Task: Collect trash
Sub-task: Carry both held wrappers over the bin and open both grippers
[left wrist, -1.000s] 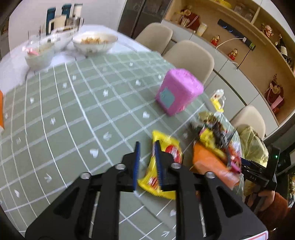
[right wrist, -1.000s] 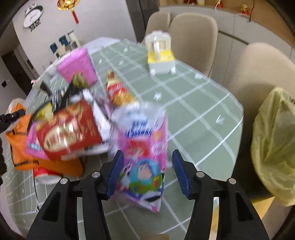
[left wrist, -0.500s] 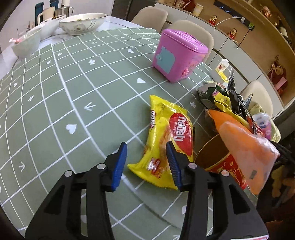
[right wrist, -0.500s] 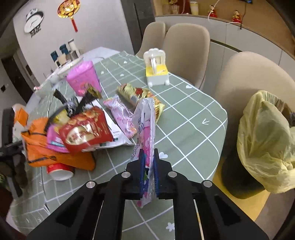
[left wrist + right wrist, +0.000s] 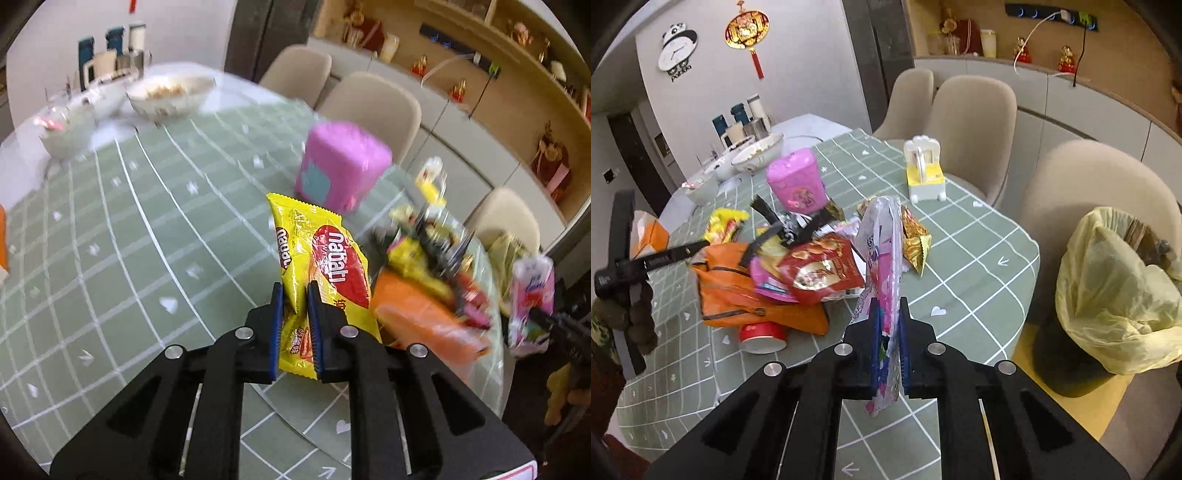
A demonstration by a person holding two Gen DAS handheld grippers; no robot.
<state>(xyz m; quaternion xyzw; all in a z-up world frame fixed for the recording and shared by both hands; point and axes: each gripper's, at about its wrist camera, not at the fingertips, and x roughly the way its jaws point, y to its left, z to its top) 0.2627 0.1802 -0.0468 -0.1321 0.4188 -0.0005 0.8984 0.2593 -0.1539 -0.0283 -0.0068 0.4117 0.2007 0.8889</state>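
Two claws each pinch a wrapper above the green checked desk; the left claw is clamped on a yellow crinkly plastic wafer packet. The right claw is clamped on a pink-and-white plastic snack bag; a yellow-lined trash bin stands just beside the desk.

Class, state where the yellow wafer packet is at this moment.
In the left wrist view, the yellow wafer packet is pinched in the left gripper, lifted over the table, with the pink box behind and the trash pile to its right.

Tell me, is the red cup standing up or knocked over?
Knocked over. The red cup lies on its side on the table, its round white end facing the camera, partly tucked under the orange bag.
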